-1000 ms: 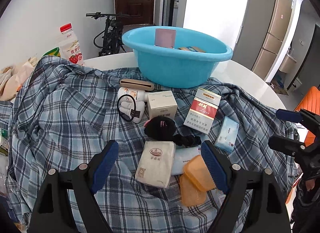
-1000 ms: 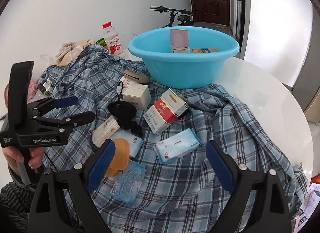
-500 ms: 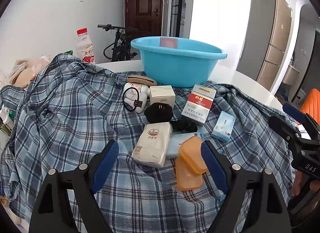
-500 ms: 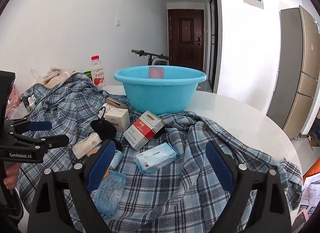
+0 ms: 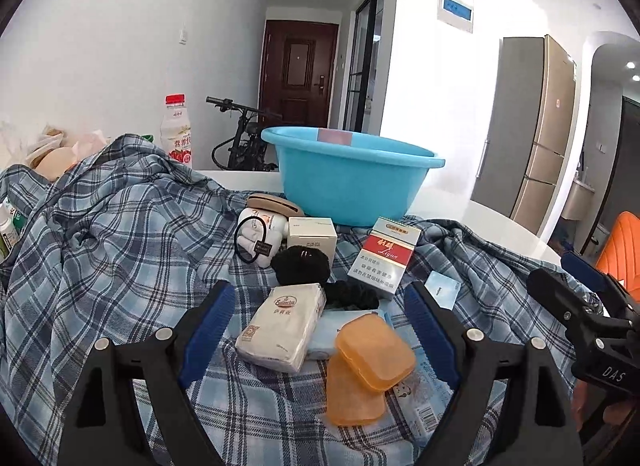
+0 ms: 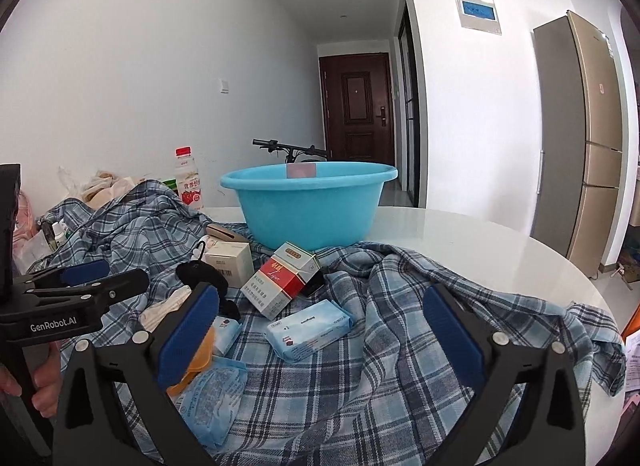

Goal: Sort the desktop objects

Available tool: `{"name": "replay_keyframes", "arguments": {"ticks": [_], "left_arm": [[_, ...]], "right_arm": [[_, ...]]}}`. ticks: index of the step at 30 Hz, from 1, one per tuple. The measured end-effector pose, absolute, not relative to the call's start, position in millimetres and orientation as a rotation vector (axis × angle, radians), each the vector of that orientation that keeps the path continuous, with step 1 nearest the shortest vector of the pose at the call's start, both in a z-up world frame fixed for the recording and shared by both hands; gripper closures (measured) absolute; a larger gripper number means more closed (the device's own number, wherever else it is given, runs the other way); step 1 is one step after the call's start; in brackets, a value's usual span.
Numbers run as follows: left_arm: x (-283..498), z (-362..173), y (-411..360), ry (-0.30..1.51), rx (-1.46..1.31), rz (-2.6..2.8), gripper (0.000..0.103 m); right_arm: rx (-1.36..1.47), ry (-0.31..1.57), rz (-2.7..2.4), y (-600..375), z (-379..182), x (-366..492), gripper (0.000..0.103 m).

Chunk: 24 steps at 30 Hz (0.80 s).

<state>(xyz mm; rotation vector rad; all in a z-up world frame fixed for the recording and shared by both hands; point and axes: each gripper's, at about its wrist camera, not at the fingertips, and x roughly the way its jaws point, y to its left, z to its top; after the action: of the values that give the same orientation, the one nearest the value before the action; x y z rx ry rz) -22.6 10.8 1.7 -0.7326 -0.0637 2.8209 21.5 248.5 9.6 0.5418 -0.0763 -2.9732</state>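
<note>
Counting 1 basin, 2 tissue pks, 1 cig box

We see bare tabletop right of the blue basin; small boxes and packets crowd the plaid cloth near its left.

We see a bicycle parked before a dark brown door, and a tall fridge standing at the right wall.
</note>
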Motion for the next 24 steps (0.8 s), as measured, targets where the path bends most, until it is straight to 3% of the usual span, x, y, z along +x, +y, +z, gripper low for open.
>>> {"name": "replay_keyframes", "arguments": {"ticks": [1, 7, 24], "left_arm": [[-21, 1, 12, -0.055, -0.713, 2.830, 0.006], [-5, 3, 13, -0.007, -0.559, 2.892, 0.000], [19, 6, 5, -0.020, -0.366, 2.942, 0.000]], "right_arm": [[0.536, -0.083, -2.972, 248, 8, 22, 0.001], [0.504, -0.101, -2.975, 248, 3, 25, 0.001], [0.465, 0.024, -3.018, 233, 3, 30, 0.001]]}}
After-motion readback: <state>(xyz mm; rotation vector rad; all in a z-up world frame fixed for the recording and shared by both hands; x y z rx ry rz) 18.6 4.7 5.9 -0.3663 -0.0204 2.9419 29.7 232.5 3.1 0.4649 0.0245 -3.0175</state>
